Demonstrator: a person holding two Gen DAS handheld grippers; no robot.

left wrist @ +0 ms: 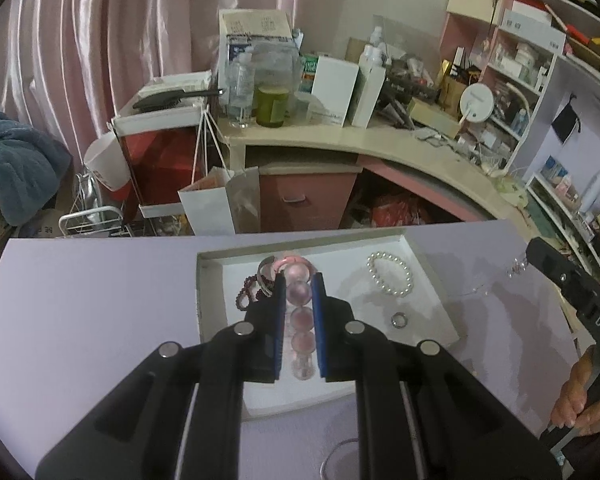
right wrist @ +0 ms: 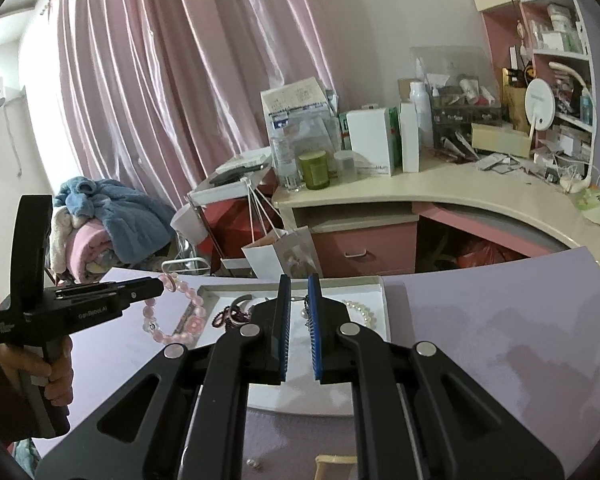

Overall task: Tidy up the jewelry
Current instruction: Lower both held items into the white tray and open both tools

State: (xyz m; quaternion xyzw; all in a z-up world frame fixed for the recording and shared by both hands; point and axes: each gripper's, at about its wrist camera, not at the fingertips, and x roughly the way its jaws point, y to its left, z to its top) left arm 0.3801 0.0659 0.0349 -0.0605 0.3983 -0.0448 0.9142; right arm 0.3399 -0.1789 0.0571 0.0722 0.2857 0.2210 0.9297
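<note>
We see the left gripper [right wrist: 162, 285] gripping the pink bead bracelet [right wrist: 172, 314] over the tray's [right wrist: 382, 312] left edge; right gripper [right wrist: 299, 280] jaws closed on a thin chain [left wrist: 518, 268].

The pink bead bracelet [right wrist: 176, 316] looks like shiny, see-through glass. The pearl bracelet [left wrist: 390, 273] is smooth and glossy. The little ring [left wrist: 399, 319] shines like metal. The white tray [left wrist: 432, 276] looks like dull cardboard. The purple table top [left wrist: 84, 304] is smooth and not shiny. The curtain [right wrist: 148, 80] is shiny pink cloth.
</note>
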